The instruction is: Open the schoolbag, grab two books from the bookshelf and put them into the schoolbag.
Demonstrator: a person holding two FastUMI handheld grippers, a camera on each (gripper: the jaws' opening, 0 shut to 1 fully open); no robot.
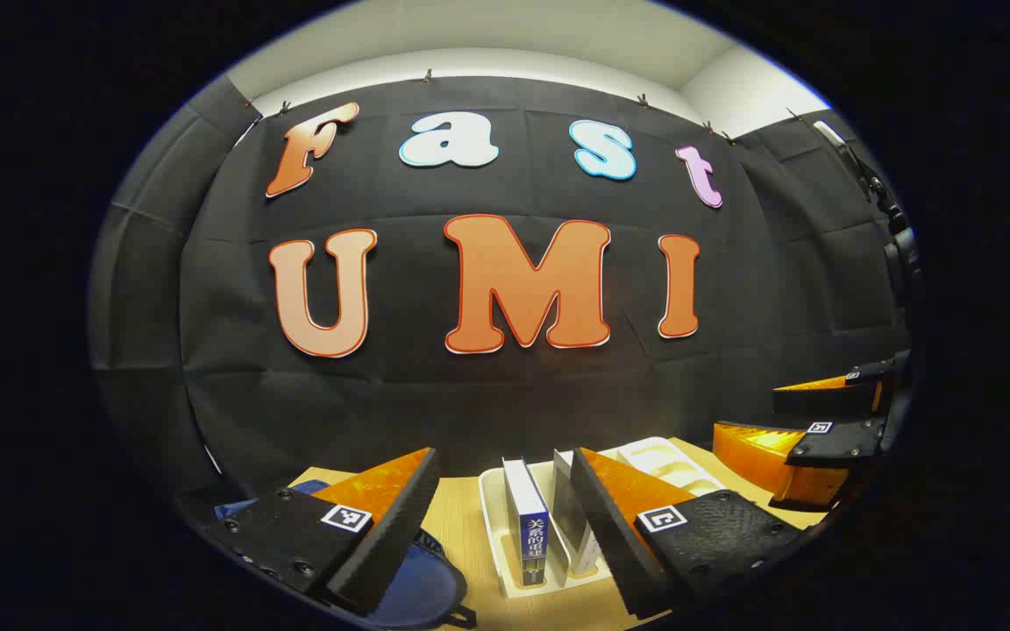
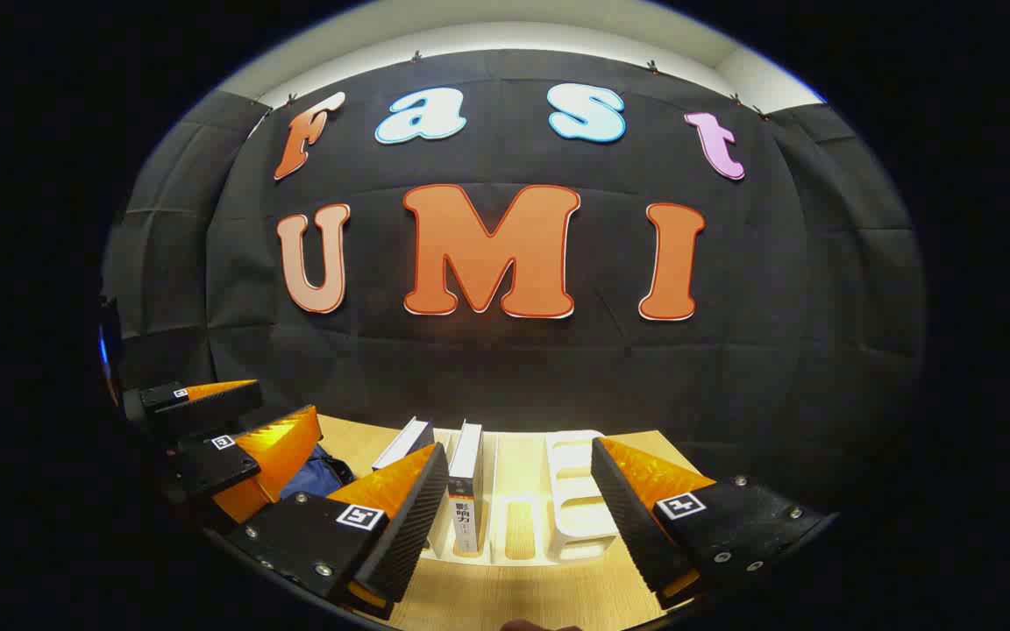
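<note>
Bag at 7 o'clock, books dead ahead, both jaws spread.

Left gripper view: your left gripper (image 1: 496, 517) stood open, empty; schoolbag (image 1: 422, 578) lay at 7 o'clock, upright books (image 1: 527, 521) at 6 in the bookshelf (image 1: 492, 517).
Right gripper view: your right gripper (image 2: 518, 513) gaped, nearer the books.

Two upright books (image 2: 467, 486) standing in the white rack (image 2: 575, 517), open slots free to their right, bag (image 1: 417, 596) lying left of the rack, bare table (image 2: 514, 605) in front.
</note>
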